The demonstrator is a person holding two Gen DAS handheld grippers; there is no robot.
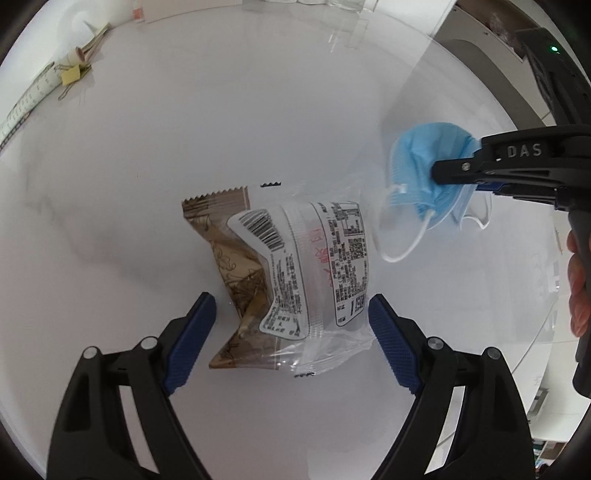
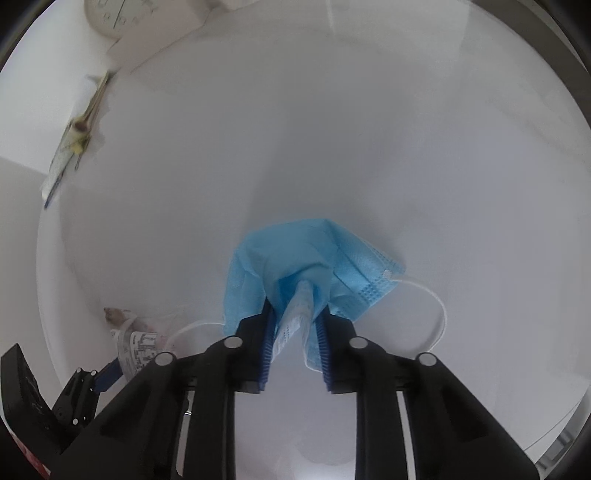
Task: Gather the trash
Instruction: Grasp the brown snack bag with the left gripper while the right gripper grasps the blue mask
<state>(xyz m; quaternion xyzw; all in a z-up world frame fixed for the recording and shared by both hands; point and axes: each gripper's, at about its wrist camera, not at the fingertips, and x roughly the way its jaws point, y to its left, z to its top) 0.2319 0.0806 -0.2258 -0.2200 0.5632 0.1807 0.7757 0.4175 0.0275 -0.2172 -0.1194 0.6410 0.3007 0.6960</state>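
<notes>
Two wrappers lie together on the white table [image 1: 258,129]: a crumpled brown wrapper [image 1: 229,251] and, partly over it, a clear printed wrapper [image 1: 317,266]. My left gripper [image 1: 291,297] points down over them, open, one blue pad on each side. The right pad sits at the clear wrapper's edge and the left pad stands apart from the brown one. To the right, my right gripper [image 1: 454,171] is shut on a blue face mask [image 1: 417,166] whose white ear loops hang loose. In the right wrist view the mask [image 2: 295,247] is pinched between the pads of the right gripper [image 2: 295,310]. The wrappers [image 2: 140,336] show at lower left.
Binder clips and a yellow note [image 1: 70,74] lie beside a long printed strip at the table's far left. A round clock face [image 2: 110,14] sits at the back. The table's curved edge runs along the right, where a hand [image 1: 578,288] grips the right tool's handle.
</notes>
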